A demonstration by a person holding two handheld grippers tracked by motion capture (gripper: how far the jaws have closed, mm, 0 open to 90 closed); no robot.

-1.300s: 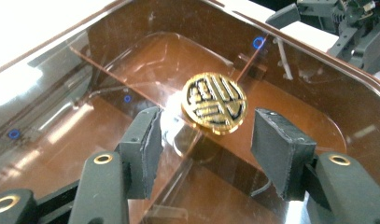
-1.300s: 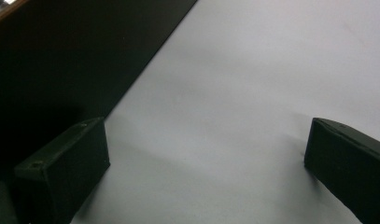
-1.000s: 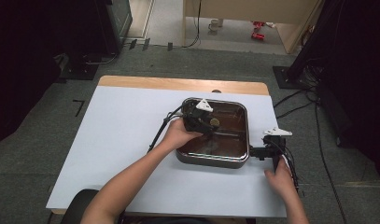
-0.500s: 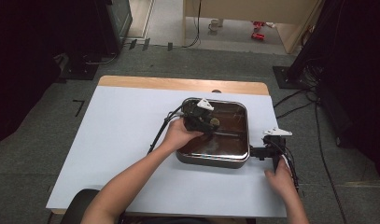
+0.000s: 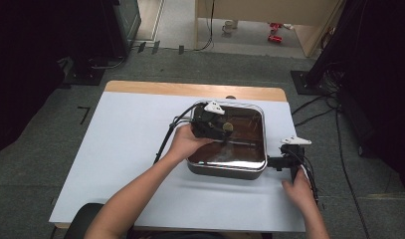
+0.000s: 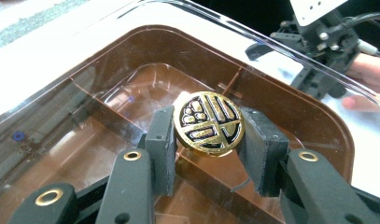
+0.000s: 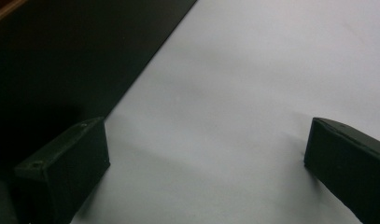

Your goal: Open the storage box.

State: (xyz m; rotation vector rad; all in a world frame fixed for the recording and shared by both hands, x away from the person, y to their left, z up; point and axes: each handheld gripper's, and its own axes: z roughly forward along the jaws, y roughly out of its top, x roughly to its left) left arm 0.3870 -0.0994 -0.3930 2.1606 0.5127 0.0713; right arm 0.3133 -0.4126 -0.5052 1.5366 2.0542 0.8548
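Note:
A square box point(image 5: 226, 170) with a brown compartmented inside and a dark outer wall stands on the white table point(image 5: 125, 144), right of centre. A clear lid point(image 6: 61, 88) lies over it. A round gold and black knob point(image 6: 209, 122) rises from the lid, and my left gripper point(image 5: 224, 130) is shut on it, one pad on each side. My right gripper point(image 5: 272, 162) rests low on the table against the box's right side. In the right gripper view its jaws point(image 7: 208, 135) stand wide open over bare table, with the box's dark wall point(image 7: 61, 60) at the left.
The person's left forearm point(image 5: 140, 189) crosses the table from the bottom to the box. A black cable point(image 5: 165, 139) trails from the left gripper. The table's wooden far edge point(image 5: 190, 89) lies behind the box. Dark stands and cables sit on the floor to the right.

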